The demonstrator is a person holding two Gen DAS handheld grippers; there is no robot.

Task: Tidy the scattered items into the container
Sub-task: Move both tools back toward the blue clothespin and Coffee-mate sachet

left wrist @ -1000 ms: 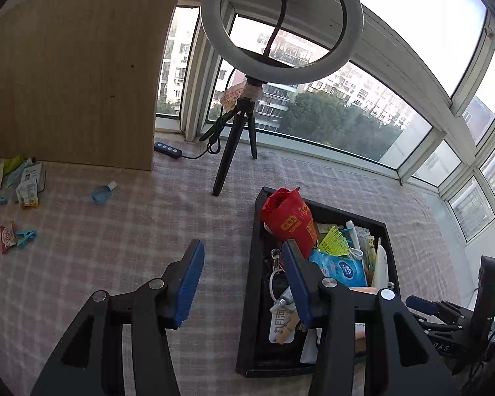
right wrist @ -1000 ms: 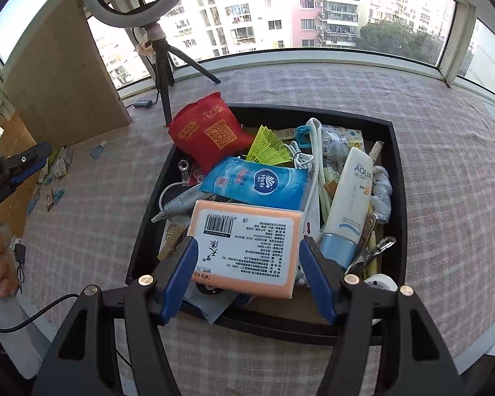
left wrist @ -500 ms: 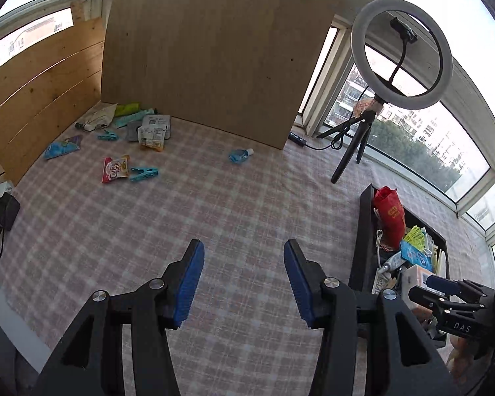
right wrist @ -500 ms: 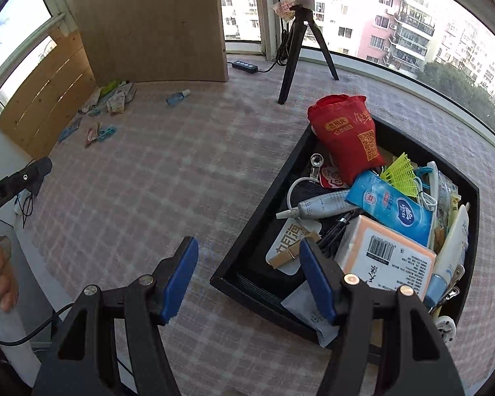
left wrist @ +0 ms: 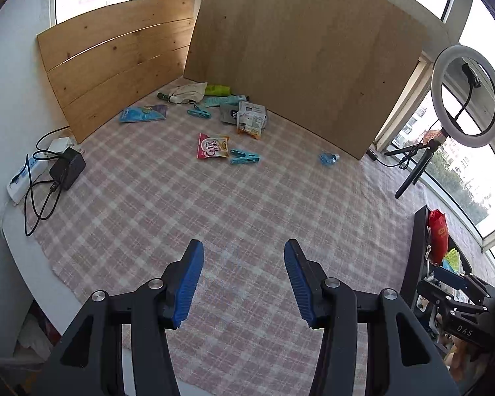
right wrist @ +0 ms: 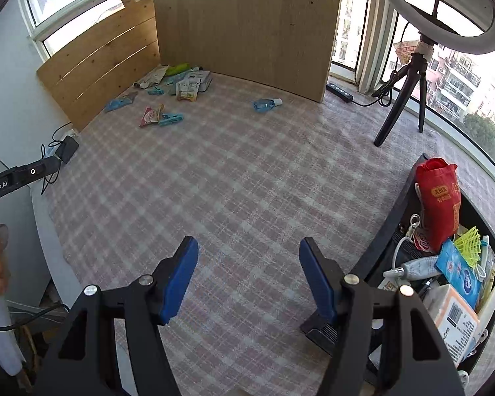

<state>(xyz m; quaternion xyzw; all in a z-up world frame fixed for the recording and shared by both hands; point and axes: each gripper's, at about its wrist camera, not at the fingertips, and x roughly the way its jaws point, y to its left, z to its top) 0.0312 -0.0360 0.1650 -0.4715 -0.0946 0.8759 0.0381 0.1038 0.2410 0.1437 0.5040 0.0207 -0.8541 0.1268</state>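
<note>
Left gripper (left wrist: 241, 280): jaws apart, nothing between them, over bare plaid cloth (left wrist: 247, 204)
Right gripper (right wrist: 247, 277): jaws apart, empty, the cloth below
Container (right wrist: 396, 217): black tray at 3 o'clock of the right jaws, just beside them, already crowded with a red pouch (right wrist: 437, 198), tubes and packets
Scattered items: cluster at 12 o'clock, well apart from both grippers, near the wooden boards (left wrist: 307, 52)
Nearest targets: coffee sachet (left wrist: 213, 146) and blue clip (left wrist: 245, 157), touching or nearly so; small blue bottle (left wrist: 328, 157) lies alone at 1 o'clock
Clip axis: long axis runs 9 to 3 o'clock in the left view, across the jaw opening
Nearer hand: judged the left, since the cluster sits on its side and larger in its view
Coming move, judged: long forward reach, then a wrist roll so the jaws straddle the clip's narrow width
</note>
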